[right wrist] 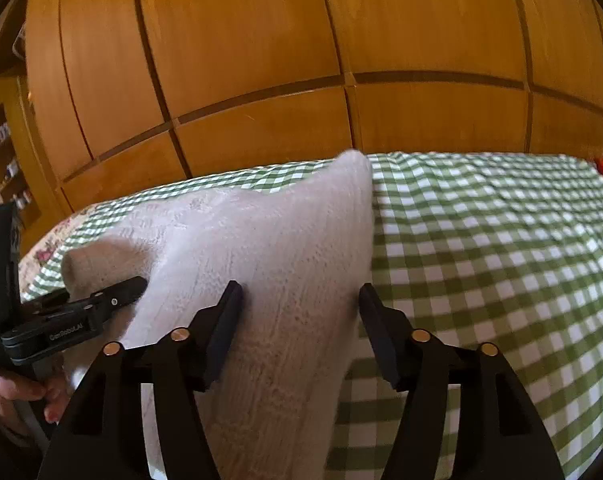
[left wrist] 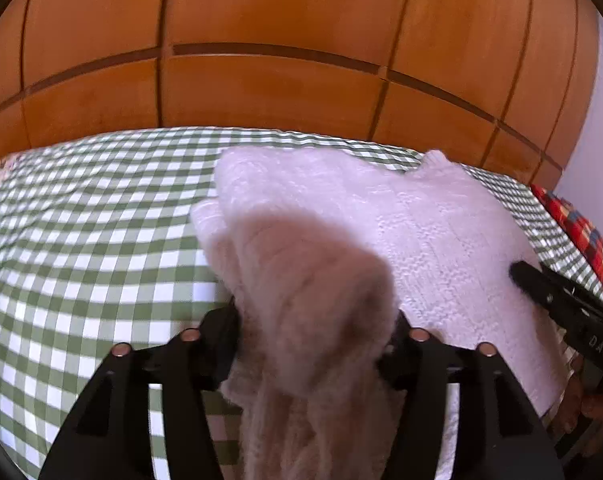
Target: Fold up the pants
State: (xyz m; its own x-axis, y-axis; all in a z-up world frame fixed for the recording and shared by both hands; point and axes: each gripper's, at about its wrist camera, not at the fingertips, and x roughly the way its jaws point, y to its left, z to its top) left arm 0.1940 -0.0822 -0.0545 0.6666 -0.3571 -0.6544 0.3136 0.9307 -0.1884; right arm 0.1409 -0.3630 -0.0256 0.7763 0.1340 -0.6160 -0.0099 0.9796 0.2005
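Observation:
The pants are pale pink, fuzzy knit, lying partly folded on the green-and-white checked bedcover. A bunched fold of them rises between the fingers of my left gripper, which is shut on it. In the right wrist view the pants lie under and between the fingers of my right gripper, whose jaws stand wide apart around the fabric without pinching it. The left gripper also shows in the right wrist view at the left, clamped on the pants' edge. The right gripper shows in the left wrist view.
A wooden panelled wardrobe stands behind the bed. A red patterned cloth lies at the bed's right edge. Shelves show at far left. The checked bedcover spreads to the right of the pants.

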